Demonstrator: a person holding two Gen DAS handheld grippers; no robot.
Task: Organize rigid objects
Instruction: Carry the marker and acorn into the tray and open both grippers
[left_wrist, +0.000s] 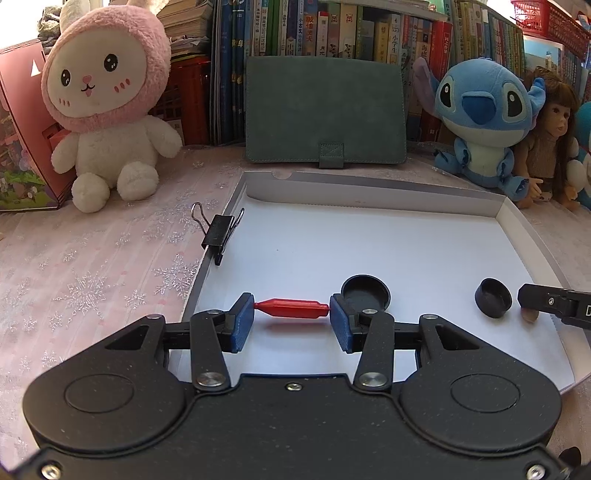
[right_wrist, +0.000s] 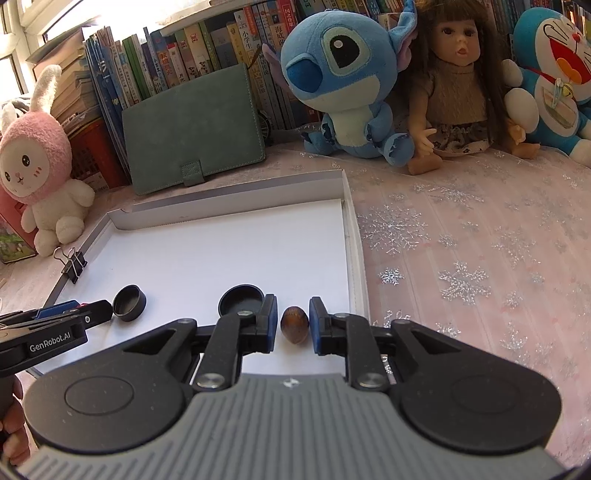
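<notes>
Left wrist: red peg (left_wrist: 291, 308) crosswise, seemingly level.

Beyond the gripper: green felt folder (left_wrist: 325, 110) upright against a row of books (left_wrist: 332, 31). Ahead-left, pink-hooded rabbit plush (left_wrist: 107, 107). Ahead-right, blue plush (left_wrist: 484, 118), doll (right_wrist: 458, 85) beside it, second blue plush (right_wrist: 554, 74) farthest right. Snowflake-patterned cloth (right_wrist: 461, 258) underneath.

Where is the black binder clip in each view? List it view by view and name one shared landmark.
Left wrist view: the black binder clip sits left of centre, clipped on the left wall of the white tray.
Right wrist view: the clip is at the far left, on the same wall.
Shared landmark: the green wallet behind the tray.
</notes>
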